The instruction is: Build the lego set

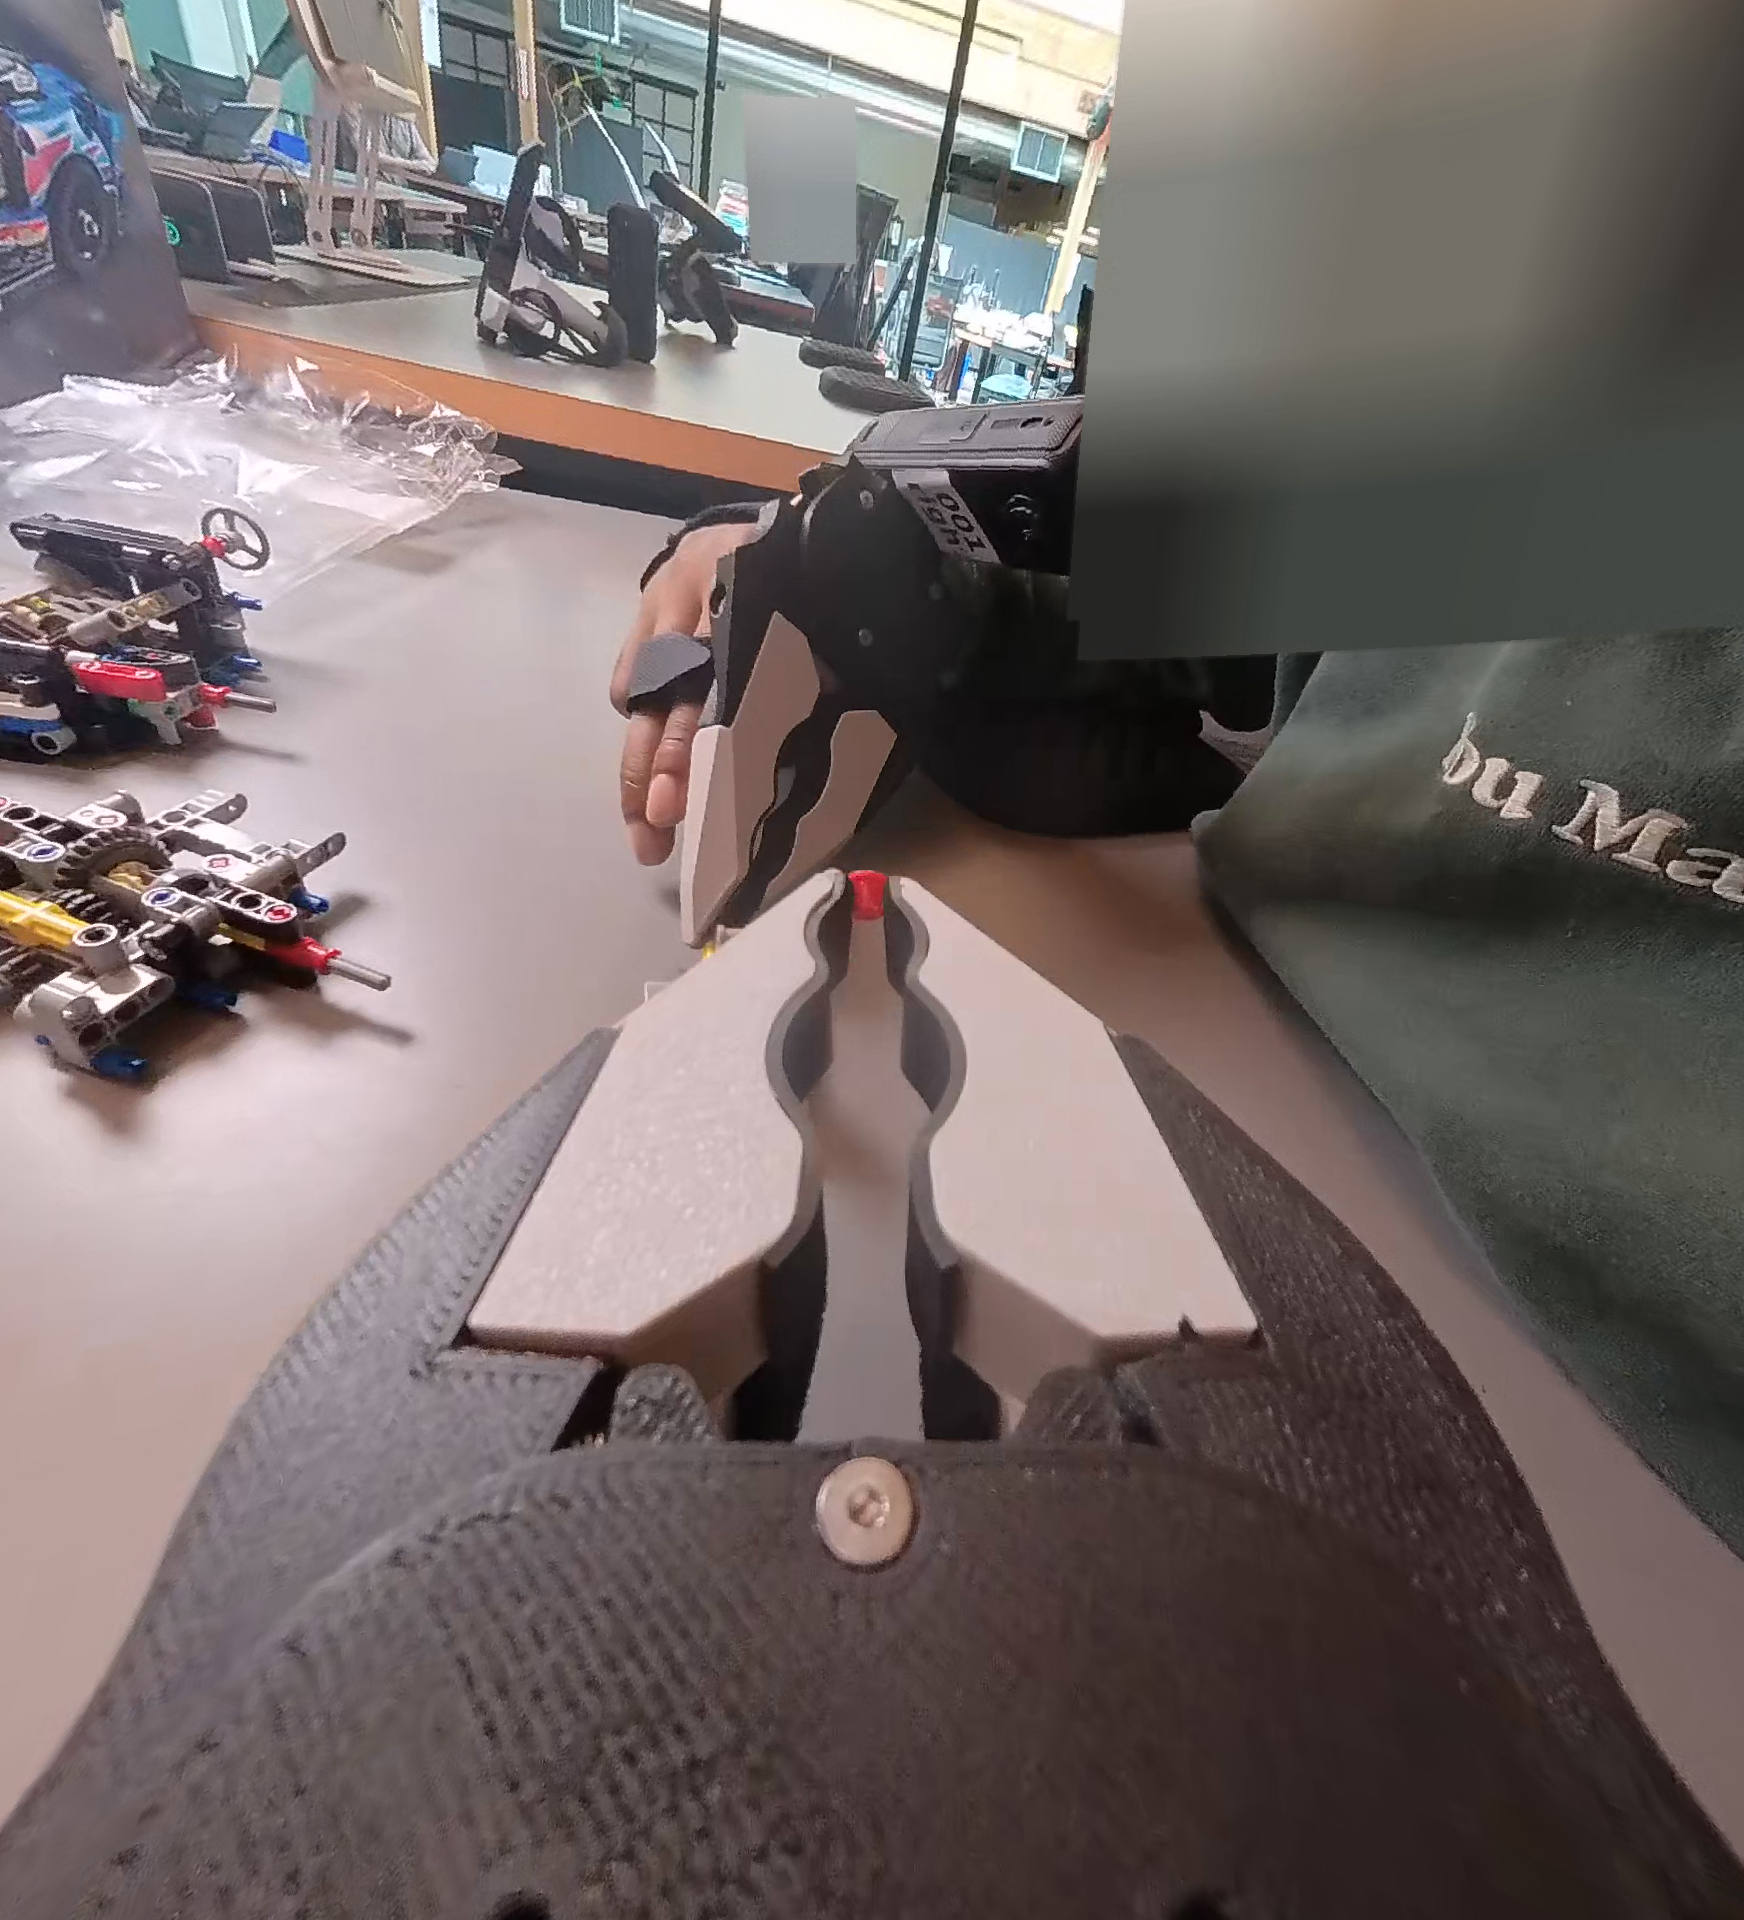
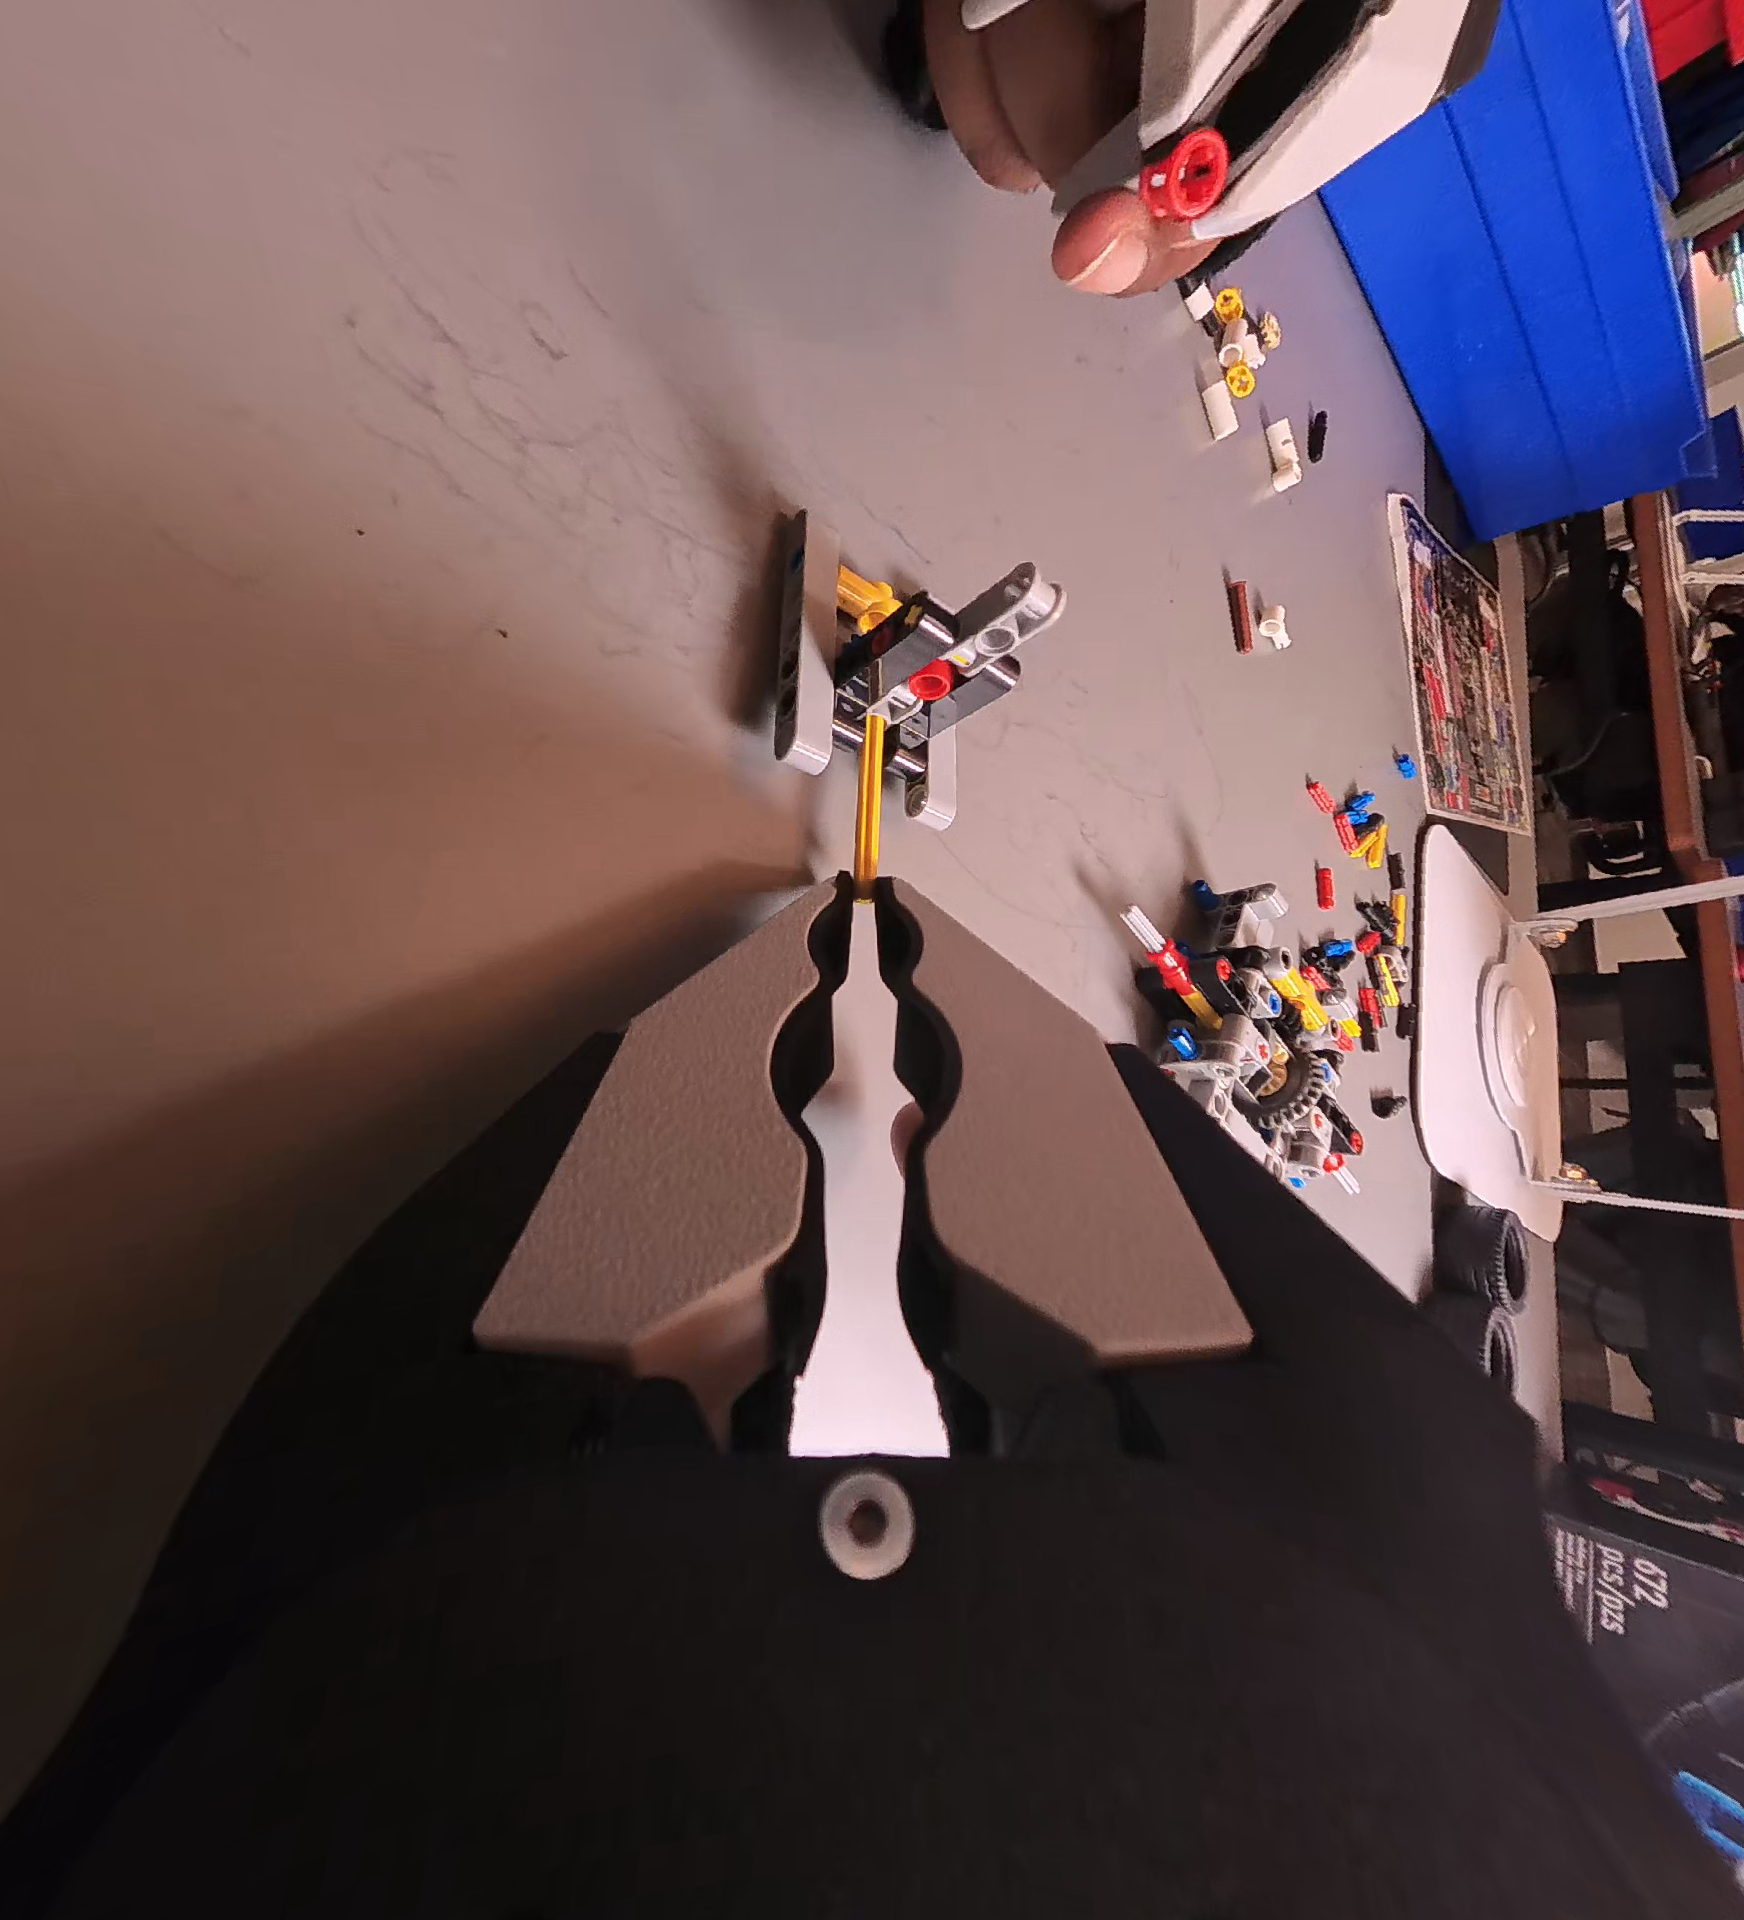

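My left gripper (image 1: 866,883) is shut on a small red bush piece (image 1: 866,896) pinched at its fingertips. The right wrist view shows that gripper (image 2: 1185,192) at the top, with the red bush (image 2: 1182,177) end-on between its pads. My right gripper (image 2: 865,885) is shut on the end of a thin yellow axle (image 2: 868,800). The axle runs into a small assembly of grey and black beams (image 2: 909,665) with a red pin on it. In the left wrist view the right gripper (image 1: 733,914) points down just left of my left fingertips, with a hand (image 1: 655,748) behind it.
Two built assemblies (image 1: 109,914) (image 1: 89,644) and a clear plastic bag (image 1: 224,436) lie on the left of the table. A green sweatshirt (image 1: 1574,1039) is on the right. Loose parts (image 2: 1367,935), a booklet (image 2: 1460,665), a blue bin (image 2: 1533,291) and a white tray (image 2: 1481,1039) lie beyond. Left tips to right tips: about 11 cm.
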Demonstrator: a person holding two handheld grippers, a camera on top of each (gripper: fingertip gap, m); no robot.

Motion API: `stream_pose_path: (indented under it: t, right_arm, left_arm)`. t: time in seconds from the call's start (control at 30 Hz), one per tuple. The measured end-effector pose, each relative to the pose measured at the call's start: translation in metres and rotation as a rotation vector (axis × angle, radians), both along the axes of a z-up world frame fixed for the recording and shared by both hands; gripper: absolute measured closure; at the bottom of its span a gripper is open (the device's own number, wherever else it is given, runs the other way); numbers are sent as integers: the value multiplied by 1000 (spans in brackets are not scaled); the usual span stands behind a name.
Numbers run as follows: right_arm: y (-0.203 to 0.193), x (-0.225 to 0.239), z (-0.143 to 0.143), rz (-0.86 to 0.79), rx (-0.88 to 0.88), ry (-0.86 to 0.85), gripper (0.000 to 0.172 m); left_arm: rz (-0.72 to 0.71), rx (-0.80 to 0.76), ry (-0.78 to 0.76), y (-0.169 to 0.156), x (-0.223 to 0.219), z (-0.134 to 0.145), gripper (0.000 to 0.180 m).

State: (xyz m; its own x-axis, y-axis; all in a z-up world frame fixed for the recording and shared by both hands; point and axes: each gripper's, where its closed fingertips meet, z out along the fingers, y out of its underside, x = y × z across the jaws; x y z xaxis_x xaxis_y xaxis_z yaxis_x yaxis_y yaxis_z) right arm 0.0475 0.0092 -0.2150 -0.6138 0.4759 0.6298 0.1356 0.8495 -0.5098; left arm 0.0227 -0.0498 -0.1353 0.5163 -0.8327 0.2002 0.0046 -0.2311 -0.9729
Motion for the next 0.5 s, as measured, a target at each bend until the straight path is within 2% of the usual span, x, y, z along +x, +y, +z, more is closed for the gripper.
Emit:
stream_pose_path:
  t: [0.3, 0.5]
  right_arm:
    - [0, 0, 4, -1, -4, 13, 169]
    - [0, 1, 4, 0, -5, 16, 169]
  left_arm:
    - [-2, -5, 16, 1, 4, -4, 176]
    - [27, -39, 99, 7, 6, -17, 176]
